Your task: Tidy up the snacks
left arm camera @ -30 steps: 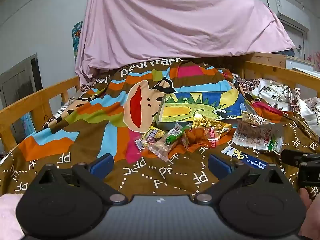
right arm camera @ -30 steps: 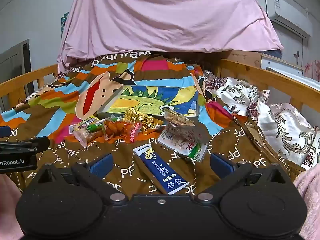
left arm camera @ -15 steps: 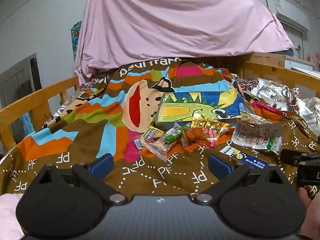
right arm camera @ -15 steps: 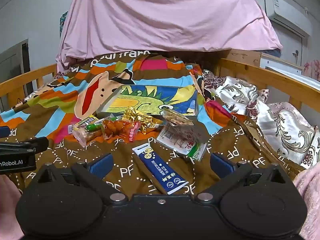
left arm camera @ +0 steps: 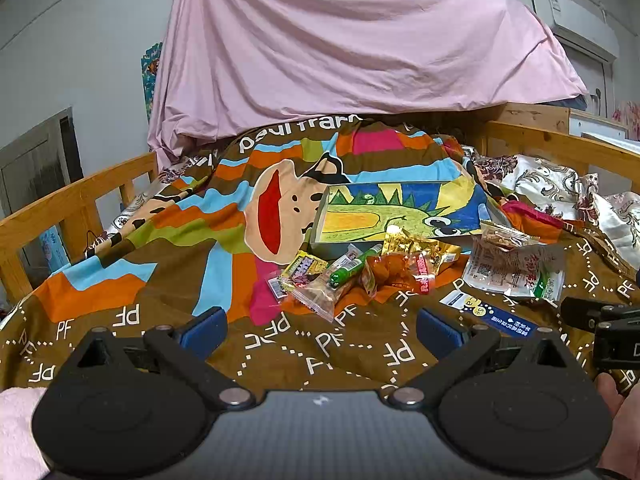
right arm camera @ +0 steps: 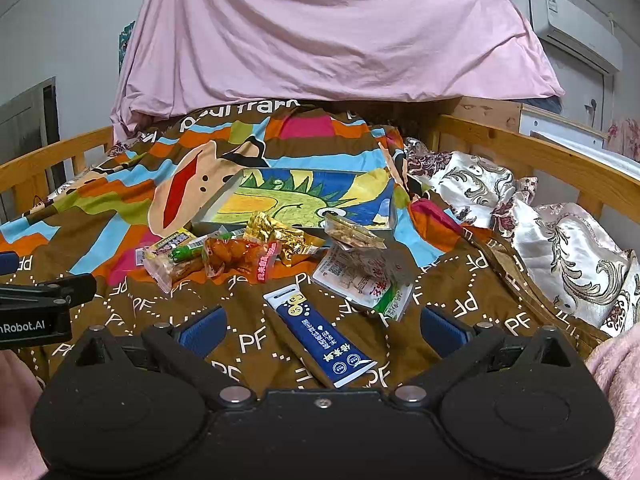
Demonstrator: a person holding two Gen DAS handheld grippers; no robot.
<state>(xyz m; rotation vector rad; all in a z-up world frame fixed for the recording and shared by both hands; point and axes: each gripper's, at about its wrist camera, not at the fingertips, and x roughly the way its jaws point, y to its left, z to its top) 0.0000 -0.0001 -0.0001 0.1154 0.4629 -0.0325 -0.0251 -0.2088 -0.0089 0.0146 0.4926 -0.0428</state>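
A big pink sheet (right arm camera: 328,32) hangs over the far end of a bed with wooden rails (right arm camera: 540,152). A brown blanket (right arm camera: 260,340) with bright stripes and white "PF" letters covers the bed. A shiny flowered quilt (right arm camera: 560,232) is bunched up on the right side. An air conditioner (right arm camera: 576,28) sits high on the wall.

A flat box (right arm camera: 304,200) with a green dragon picture lies in the middle of the blanket. The snacks lie in a row just in front of it. There is a white packet (right arm camera: 360,280) with a green corner, a blue packet (right arm camera: 320,336), a gold bag (right arm camera: 288,236), an orange bag (right arm camera: 236,256) and a clear bag (left arm camera: 316,296) with a green stick (left arm camera: 354,268) on top.

The blue packet is long and thin. It points from far left to near right, and lies closest to the right gripper (right arm camera: 320,324).

Both the left gripper (left arm camera: 320,324) and the right gripper are spread wide, with nothing between the blue pads (left arm camera: 202,326).
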